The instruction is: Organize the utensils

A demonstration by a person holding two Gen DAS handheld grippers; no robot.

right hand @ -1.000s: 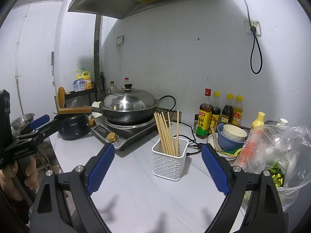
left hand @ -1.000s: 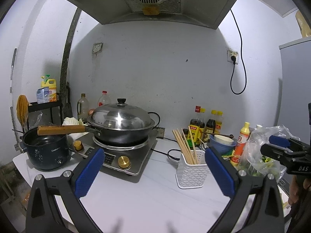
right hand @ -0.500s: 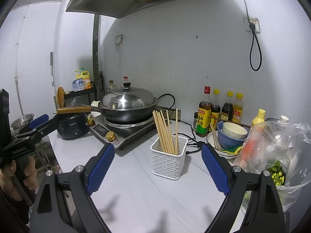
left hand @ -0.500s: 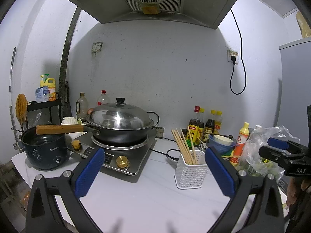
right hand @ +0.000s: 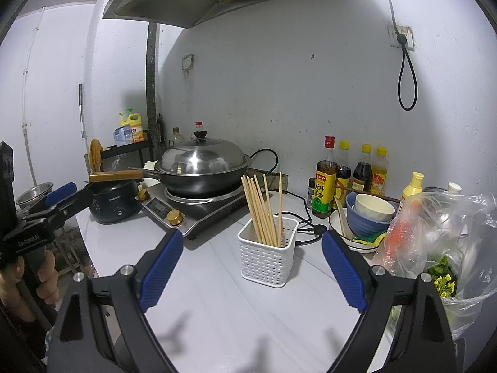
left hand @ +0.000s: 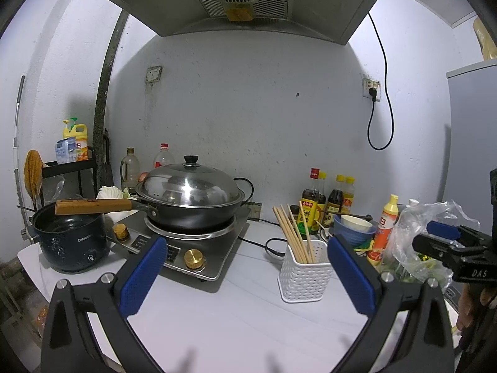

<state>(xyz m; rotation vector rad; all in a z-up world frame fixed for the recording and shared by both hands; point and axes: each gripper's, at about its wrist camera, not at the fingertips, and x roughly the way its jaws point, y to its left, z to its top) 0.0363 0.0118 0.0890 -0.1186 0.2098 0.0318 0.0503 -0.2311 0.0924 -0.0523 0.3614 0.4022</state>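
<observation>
- Left gripper is spread wide with nothing between its blue pads, held above the white surface on the near side of the white basket.
- Right gripper is just as wide and just as empty, framing that basket almost dead centre from the near side.
- The chopsticks stand upright in the basket, leaning and fanned toward the wok side, one straighter stick apart from the bundle on the bottle side.
- My read: utensils in the holder fits a tidy-up already finished, and it fits equally well a bundle waiting to be taken out and sorted. These pictures don't settle which.
- Whichever it is, any grasp here calls for a much narrower opening, since the sticks are thin and loose and would scatter or tip the light basket.
- Beyond the basket: the lidded wok on the induction cooker, sauce bottles and stacked bowls.
- The right view shows a pale spoon-like utensil leaning against the bowls, just past the basket; the left view shows only a thin sliver there.
- The left view shows the right gripper from the side, hand below; the right view catches the left gripper beyond the cooker and a steel bowl.
</observation>
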